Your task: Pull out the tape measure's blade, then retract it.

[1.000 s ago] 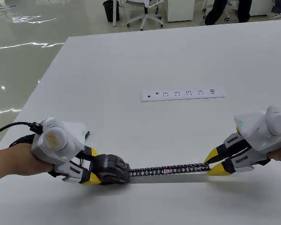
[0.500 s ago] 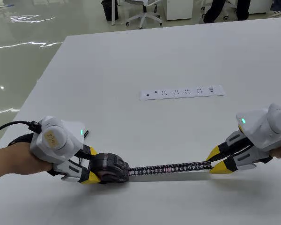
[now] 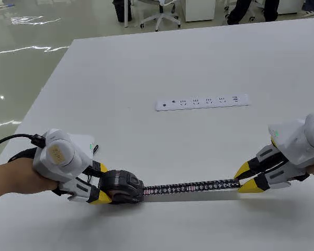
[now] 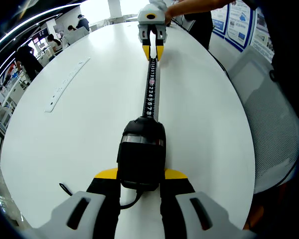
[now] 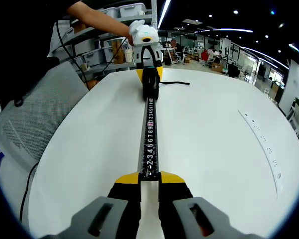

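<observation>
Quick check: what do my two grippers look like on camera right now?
Both the left gripper and right gripper have pale grey-white bodies and dark grey jaws tipped with yellow wedges. A black cable runs from the left one.

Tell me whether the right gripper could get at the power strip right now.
Probably not yet: the right gripper is shut on the blade, though bare table lies between it and the power strip.
</observation>
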`<state>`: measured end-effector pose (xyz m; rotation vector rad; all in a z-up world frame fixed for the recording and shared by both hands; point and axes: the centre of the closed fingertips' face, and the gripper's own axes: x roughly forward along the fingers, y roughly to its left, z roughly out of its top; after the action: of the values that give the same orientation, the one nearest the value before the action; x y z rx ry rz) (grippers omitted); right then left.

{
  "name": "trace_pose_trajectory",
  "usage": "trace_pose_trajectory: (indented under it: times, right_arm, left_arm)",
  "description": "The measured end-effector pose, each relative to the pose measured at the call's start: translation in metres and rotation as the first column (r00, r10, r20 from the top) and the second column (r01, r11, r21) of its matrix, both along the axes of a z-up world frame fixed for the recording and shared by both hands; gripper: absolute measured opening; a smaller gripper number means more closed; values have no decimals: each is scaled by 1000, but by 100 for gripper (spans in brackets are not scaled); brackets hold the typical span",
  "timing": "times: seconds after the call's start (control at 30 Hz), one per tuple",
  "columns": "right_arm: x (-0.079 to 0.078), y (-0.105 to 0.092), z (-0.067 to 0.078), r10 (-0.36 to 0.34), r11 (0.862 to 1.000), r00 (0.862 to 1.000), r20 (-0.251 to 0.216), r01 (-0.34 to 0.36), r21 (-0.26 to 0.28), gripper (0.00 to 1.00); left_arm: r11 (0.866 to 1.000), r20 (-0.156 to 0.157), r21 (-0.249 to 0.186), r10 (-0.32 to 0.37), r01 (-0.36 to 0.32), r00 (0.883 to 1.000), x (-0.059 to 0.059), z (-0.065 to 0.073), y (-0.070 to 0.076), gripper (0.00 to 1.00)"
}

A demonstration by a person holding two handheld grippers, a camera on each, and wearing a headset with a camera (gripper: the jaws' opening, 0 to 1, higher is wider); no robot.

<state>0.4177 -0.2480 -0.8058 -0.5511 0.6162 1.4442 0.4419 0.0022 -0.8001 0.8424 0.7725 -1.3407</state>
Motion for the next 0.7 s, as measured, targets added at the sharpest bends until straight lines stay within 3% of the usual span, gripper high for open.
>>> trace_pose_trajectory:
  times: [0.7]
  right_arm:
    - [-3,-11,-1,-13,1000,1000,-4,13,-8,11]
  left_arm:
    - [1000,1,4,-4,4,1000,-2,1,0,25]
